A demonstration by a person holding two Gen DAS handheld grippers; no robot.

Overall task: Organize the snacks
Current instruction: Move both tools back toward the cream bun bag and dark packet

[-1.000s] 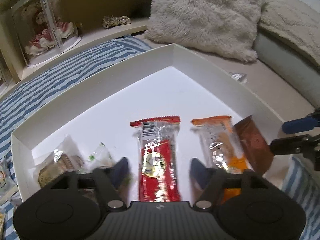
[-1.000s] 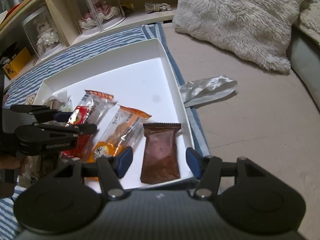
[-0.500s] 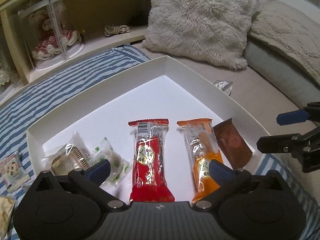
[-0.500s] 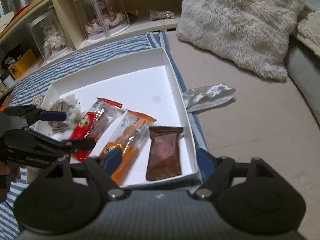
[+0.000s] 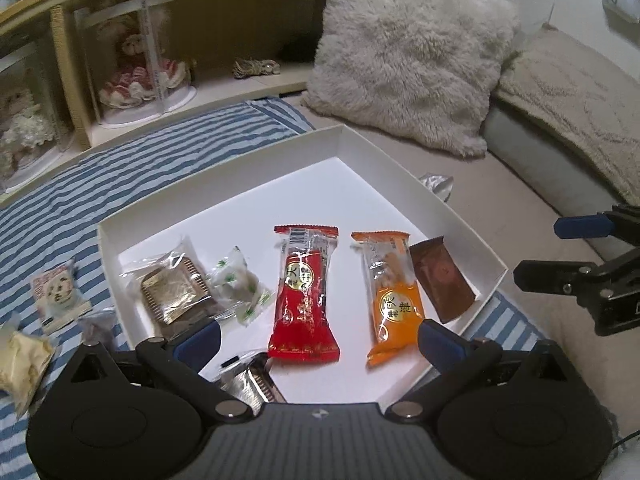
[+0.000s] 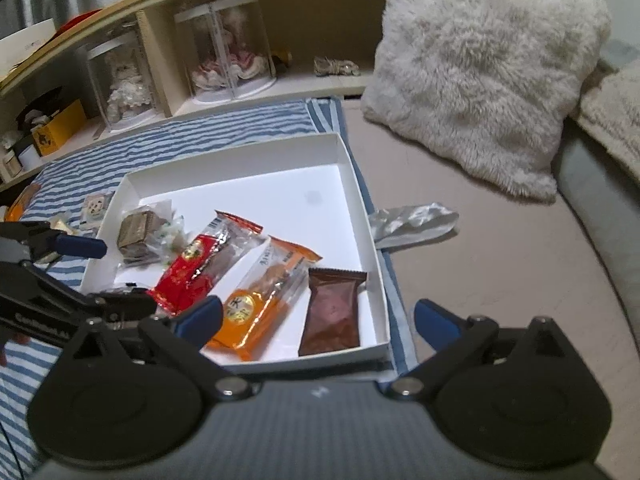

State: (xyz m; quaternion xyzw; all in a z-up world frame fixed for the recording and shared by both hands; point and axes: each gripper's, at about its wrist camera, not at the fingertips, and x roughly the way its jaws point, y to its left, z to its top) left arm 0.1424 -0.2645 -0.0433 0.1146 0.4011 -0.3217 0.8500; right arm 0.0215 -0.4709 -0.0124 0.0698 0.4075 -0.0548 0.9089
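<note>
A white box (image 5: pixel 460 220) on a blue striped cloth holds a red packet (image 5: pixel 306 292), an orange packet (image 5: pixel 394 296), a brown packet (image 5: pixel 442 280), a clear-wrapped biscuit (image 5: pixel 172 292) and a white-green candy (image 5: pixel 240 288). My left gripper (image 5: pixel 320 340) hovers above the box's near edge, open wide, with the red packet lying free below it. My right gripper (image 6: pixel 318 318) hangs over the box's near right corner, jaws opening. The brown packet (image 6: pixel 332 312) lies flat in the box beneath them, untouched. Each gripper shows at the edge of the other's view.
Loose snack packets (image 5: pixel 58 296) lie on the striped cloth left of the box, and a silver wrapper (image 5: pixel 252 380) sits by its near edge. A silver foil bag (image 6: pixel 412 220) lies right of the box. Behind are a fluffy pillow (image 5: pixel 408 52) and a shelf with dolls (image 6: pixel 228 52).
Both grippers have opened wide and drawn back and up from the box. The red and brown packets that sat between their fingers now lie free in the box.
</note>
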